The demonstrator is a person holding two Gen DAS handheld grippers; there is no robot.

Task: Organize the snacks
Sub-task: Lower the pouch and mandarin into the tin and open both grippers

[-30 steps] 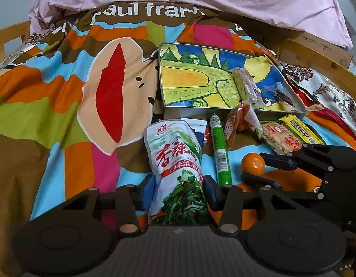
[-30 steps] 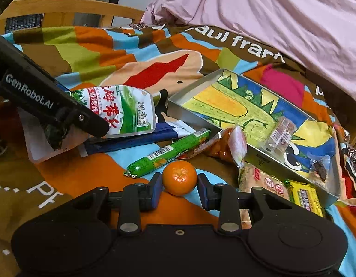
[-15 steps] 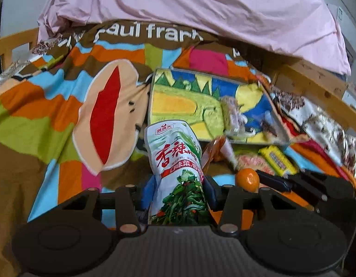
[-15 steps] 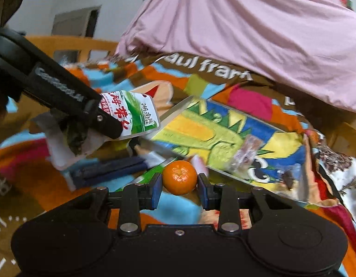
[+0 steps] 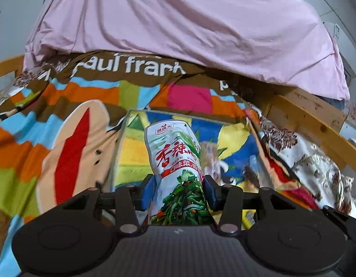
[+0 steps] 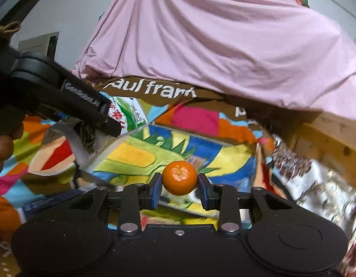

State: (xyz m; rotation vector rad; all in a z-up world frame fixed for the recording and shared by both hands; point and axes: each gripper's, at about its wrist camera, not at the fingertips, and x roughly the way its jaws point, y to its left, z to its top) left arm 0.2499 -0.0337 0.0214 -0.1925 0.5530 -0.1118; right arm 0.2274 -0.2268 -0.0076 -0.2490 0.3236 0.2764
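One white-and-green snack pouch (image 5: 178, 161) with red lettering stood clamped in the left gripper (image 5: 179, 191); one glossy orange mandarin (image 6: 179, 177) sat gripped in the right gripper (image 6: 179, 190), one painted tray (image 6: 131, 152) beyond both

Tray (image 5: 122, 143) interior: left half bare and reachable from above; small wrapped snacks (image 5: 210, 154) sit toward its right side. Pink sheet (image 5: 178, 18) mounds up behind, wooden bed rail (image 5: 311, 120) flanks right. Left tongs (image 6: 106, 117) cross tray's near-left corner.
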